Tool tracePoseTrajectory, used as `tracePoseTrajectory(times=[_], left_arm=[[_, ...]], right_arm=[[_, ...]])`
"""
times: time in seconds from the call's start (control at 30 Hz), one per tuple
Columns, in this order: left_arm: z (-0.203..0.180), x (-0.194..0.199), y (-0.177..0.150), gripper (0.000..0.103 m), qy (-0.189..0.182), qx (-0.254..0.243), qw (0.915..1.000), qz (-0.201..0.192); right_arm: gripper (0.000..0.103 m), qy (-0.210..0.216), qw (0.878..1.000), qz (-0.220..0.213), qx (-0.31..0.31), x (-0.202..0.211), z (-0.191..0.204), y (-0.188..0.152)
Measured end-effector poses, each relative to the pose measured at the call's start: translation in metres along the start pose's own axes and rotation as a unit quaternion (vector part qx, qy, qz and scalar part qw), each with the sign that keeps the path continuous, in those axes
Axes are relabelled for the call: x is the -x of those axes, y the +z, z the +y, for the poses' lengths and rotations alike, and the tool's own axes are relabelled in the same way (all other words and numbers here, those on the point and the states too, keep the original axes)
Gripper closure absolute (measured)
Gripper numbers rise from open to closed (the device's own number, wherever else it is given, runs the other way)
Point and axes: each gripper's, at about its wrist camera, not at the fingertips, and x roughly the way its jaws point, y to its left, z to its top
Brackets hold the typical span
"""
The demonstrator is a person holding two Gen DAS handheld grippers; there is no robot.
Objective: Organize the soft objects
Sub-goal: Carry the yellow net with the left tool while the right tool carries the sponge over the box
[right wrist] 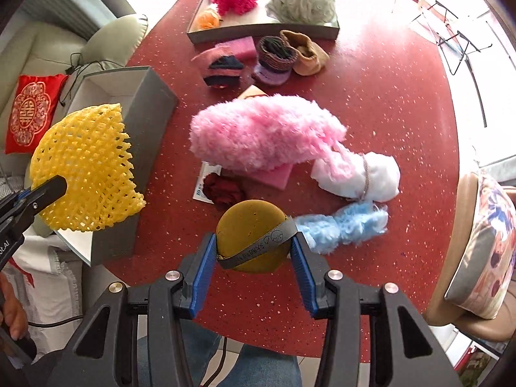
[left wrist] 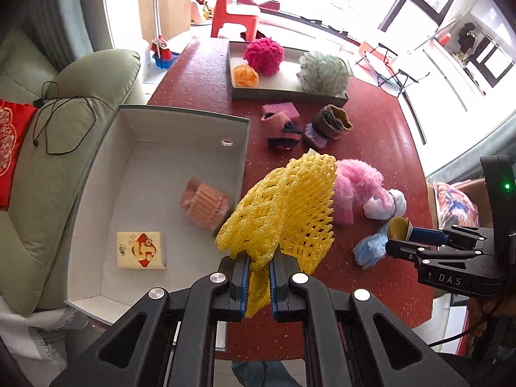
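My left gripper (left wrist: pixel 259 262) is shut on a yellow foam net (left wrist: pixel 283 206) and holds it above the near right corner of a deep white box (left wrist: pixel 96 213); the net also shows in the right wrist view (right wrist: pixel 85 167). A pink knitted piece (left wrist: pixel 206 204) lies in the box. My right gripper (right wrist: pixel 254 248) is shut on a round mustard sponge with a grey strap (right wrist: pixel 251 235), above the red table (right wrist: pixel 387 103). A fluffy pink toy (right wrist: pixel 261 132), a white pouf (right wrist: pixel 371 177) and a blue fluffy piece (right wrist: pixel 345 225) lie just ahead.
A flat tray (left wrist: pixel 287 92) at the far end holds a magenta pompom (left wrist: pixel 264 54), an orange flower (left wrist: pixel 245 75) and a grey-green puff (left wrist: pixel 324 72). Knitted shoes (right wrist: pixel 277 58) and a pink sponge lie before it. A green sofa (left wrist: pixel 38 193) is left, a cushioned chair (right wrist: pixel 483 242) right.
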Motion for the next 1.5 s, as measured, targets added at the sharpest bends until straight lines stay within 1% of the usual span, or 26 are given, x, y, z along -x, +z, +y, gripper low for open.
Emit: tracePoseTrajectory(times=[0.23,0.47,0.67,0.93,1.2,1.5], left_arm=[[0.043,0.019,-0.006,0.092,0.044,0.058,0.997,-0.025],[0.075,0.024,-0.016,0.092,0.083,0.094,0.9917,-0.028],[0.09,0.024,-0.023,0.092,0.091,0.113,0.9891,-0.027],[0.103,0.022,-0.027,0.092,0.099,0.123,0.9872,-0.024],[0.117,0.013,-0.031,0.092,0.1,0.131,0.9864,-0.01],[0.122,0.004,-0.029,0.092,0.099,0.121,0.9877,0.001]], right_arm=[[0.053,0.011,0.998,-0.016,0.058,0.014,0.05,0.022],[0.053,0.026,0.993,-0.028,0.111,0.023,0.103,0.037],[0.053,0.034,0.987,-0.033,0.154,0.028,0.144,0.045],[0.053,0.04,0.981,-0.038,0.188,0.029,0.184,0.051],[0.053,0.044,0.978,-0.029,0.204,0.017,0.209,0.057],[0.053,0.04,0.976,-0.02,0.214,0.005,0.228,0.064]])
